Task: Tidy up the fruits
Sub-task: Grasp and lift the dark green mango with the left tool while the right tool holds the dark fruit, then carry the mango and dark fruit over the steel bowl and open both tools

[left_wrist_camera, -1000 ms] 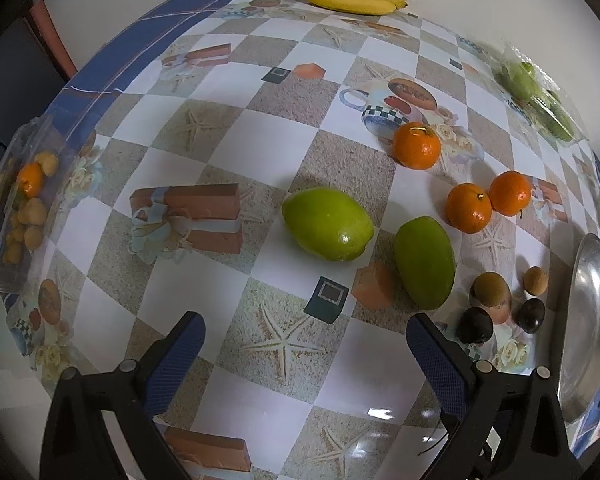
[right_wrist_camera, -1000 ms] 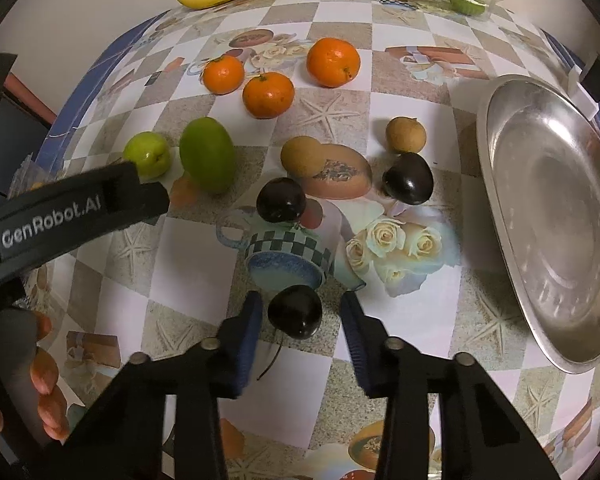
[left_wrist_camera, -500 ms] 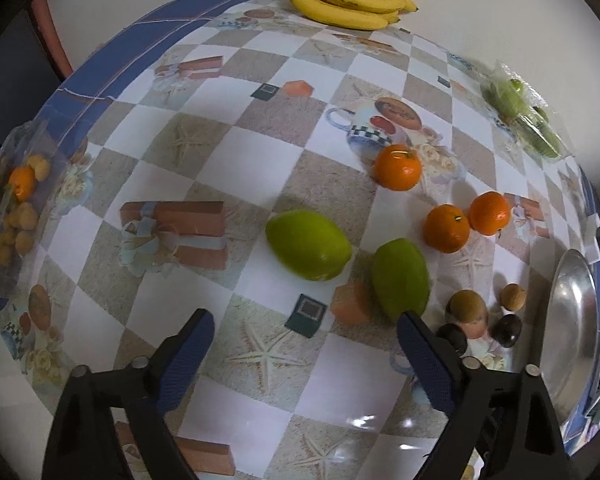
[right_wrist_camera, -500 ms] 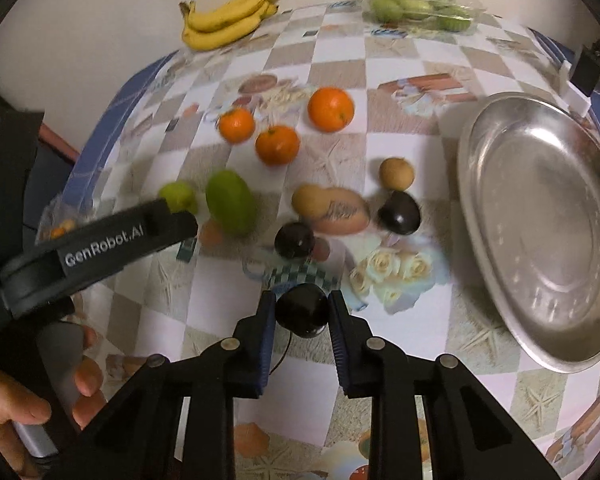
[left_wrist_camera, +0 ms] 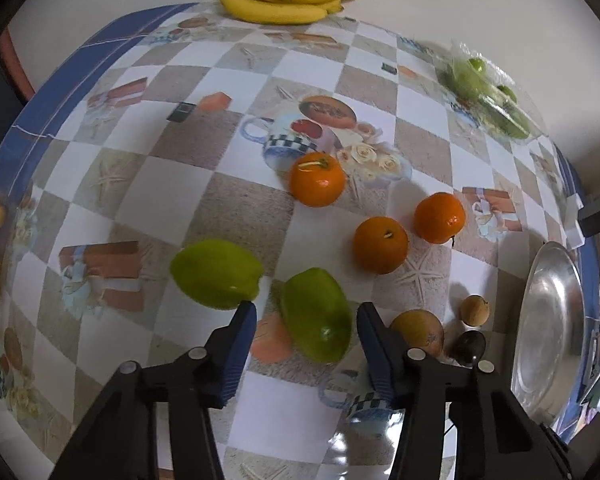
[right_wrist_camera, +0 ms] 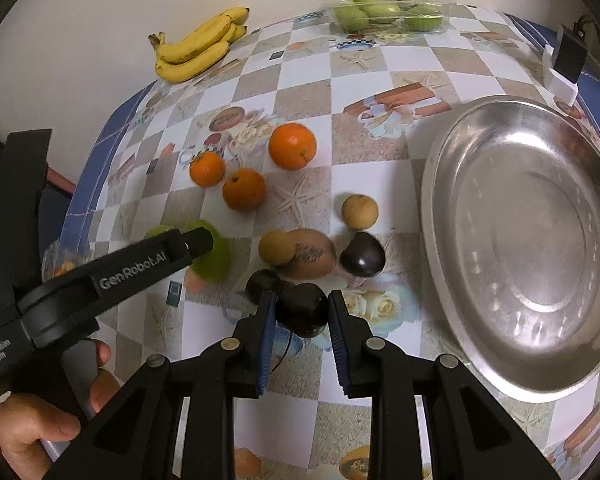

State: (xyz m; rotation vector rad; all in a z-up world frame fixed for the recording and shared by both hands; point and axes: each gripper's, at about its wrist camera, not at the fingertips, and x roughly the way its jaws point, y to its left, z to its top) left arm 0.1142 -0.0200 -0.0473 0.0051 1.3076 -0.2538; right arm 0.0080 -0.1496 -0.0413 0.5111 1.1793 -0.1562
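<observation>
- Left wrist view: the left hand-held gripper [left_wrist_camera: 306, 328] fills the lower part of the frame, its two blue-padded fingers spread moderately wide with nothing clamped between them.
- A green mango [left_wrist_camera: 316, 314] lies on the bench [left_wrist_camera: 240, 208] in the lower centre, right in the gap between those fingers; I cannot tell whether either pad touches it. Its long axis runs from upper left to lower right, slanting across the gap.
- A second green mango [left_wrist_camera: 216, 274] sits just to the left of the left finger, outside the gap. Three oranges [left_wrist_camera: 380, 244] lie above and to the right.
- The steel tray [left_wrist_camera: 548, 328] shows at the right edge of the frame, well apart from the mango.
- Right wrist view: the right hand-held gripper [right_wrist_camera: 302, 308] rises from the bottom centre, its fingers drawn narrow and clamped on a dark round fruit [right_wrist_camera: 302, 310], which looks lifted off the bench.
- The steel tray [right_wrist_camera: 440, 200] fills the right side of this frame, to the right of and slightly above the held fruit, with no fruit in it.
- Judgement: the right hand-held gripper is nearer the tray, so a carry to the right of the frame seems the coming move; the left one appears set to close on the mango.
- The left hand-held gripper's black body [right_wrist_camera: 112, 276] crosses the left of this frame, over the mangoes.
</observation>
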